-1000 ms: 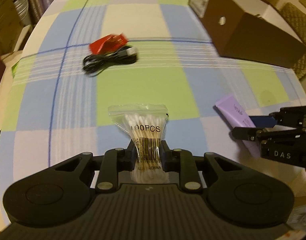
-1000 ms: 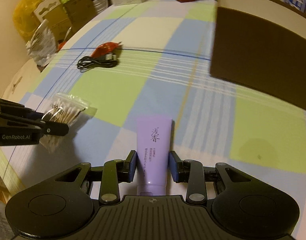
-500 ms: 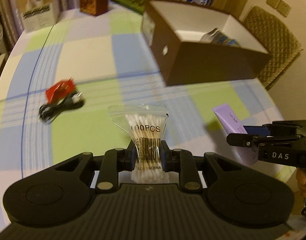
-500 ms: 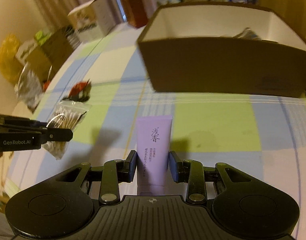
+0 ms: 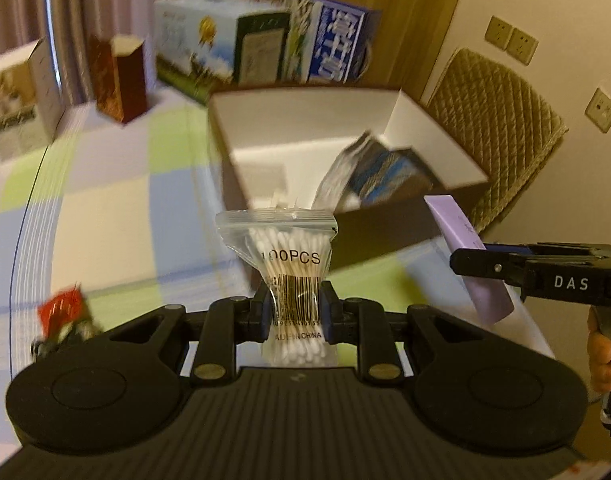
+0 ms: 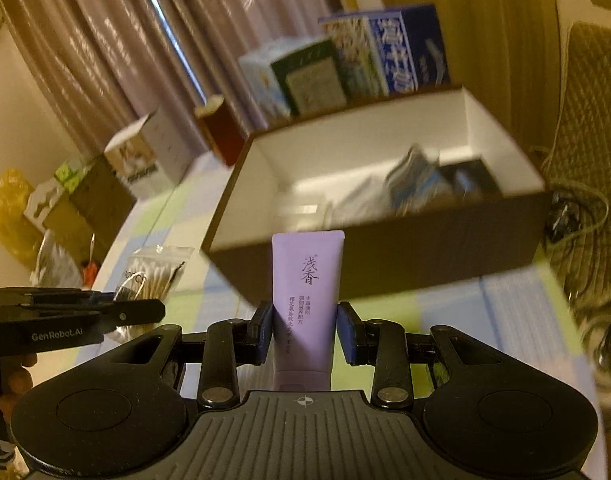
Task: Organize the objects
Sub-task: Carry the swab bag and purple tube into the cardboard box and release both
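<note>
Now both tongs are clenched on cargo: the left tongs (image 5: pixel 292 312) pinch a crinkly clear bag of cotton swabs (image 5: pixel 288 264) at its waist, light and squashy; the right tongs (image 6: pixel 305 330) clamp a smooth lilac tube (image 6: pixel 306 292) low on its body. Upper centre waits the stiff brown box (image 6: pixel 385 264), white inside.

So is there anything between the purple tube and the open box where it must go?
Nothing visible blocks it. The purple tube, held in the right gripper, faces the brown box; only the near wall must be cleared. Packets lie inside on the right.
</note>
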The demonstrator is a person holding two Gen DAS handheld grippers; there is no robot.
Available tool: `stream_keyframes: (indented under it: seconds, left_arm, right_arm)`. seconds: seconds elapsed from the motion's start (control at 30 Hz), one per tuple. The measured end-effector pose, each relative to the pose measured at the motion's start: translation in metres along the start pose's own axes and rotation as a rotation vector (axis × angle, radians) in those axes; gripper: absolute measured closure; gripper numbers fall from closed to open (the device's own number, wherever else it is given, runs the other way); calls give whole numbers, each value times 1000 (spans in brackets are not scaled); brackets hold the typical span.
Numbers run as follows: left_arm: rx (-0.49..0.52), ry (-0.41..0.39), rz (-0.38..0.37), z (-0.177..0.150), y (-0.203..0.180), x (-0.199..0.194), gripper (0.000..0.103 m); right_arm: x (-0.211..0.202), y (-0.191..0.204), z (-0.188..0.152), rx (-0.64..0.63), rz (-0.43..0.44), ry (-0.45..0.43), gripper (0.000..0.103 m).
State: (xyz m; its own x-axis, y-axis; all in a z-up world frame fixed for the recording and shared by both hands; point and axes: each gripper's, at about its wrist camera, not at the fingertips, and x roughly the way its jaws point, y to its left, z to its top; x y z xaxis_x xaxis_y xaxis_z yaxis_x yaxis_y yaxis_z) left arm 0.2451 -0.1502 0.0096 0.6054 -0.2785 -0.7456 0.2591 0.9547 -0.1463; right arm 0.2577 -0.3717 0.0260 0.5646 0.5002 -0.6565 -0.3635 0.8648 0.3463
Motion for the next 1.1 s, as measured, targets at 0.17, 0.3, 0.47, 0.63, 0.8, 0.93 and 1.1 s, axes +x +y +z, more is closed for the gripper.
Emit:
stream_keyframes:
  seconds: [0.17,0.3,0.47,0.63,0.8,0.93,1.1]
  left_arm:
    - [25,-44,2,36,-11,16,84]
    - [20,-52,2,61,-15,33,84]
    - [24,-46,-3,92,-19,61,84]
    - [41,-11,9,113,-23,99,84]
    - [48,29,15,128,-24,136,84]
    - [52,63,19,138,-22,164,84]
    - [47,89,24,147,-20,192,83]
  right_arm:
    - [9,-9,35,-21,-6,-43,72]
    - [19,-20,59,-40,-2,-66,72]
    - [44,-35,86,-59,-19,-61,72]
    - [78,-54,106,-58,-44,-26,72]
    - [109,-70,120,-76,-60,10,72]
    - [130,-78,129,-85,-62,31,72]
    - [151,-84,136,-97,-75,51,72]
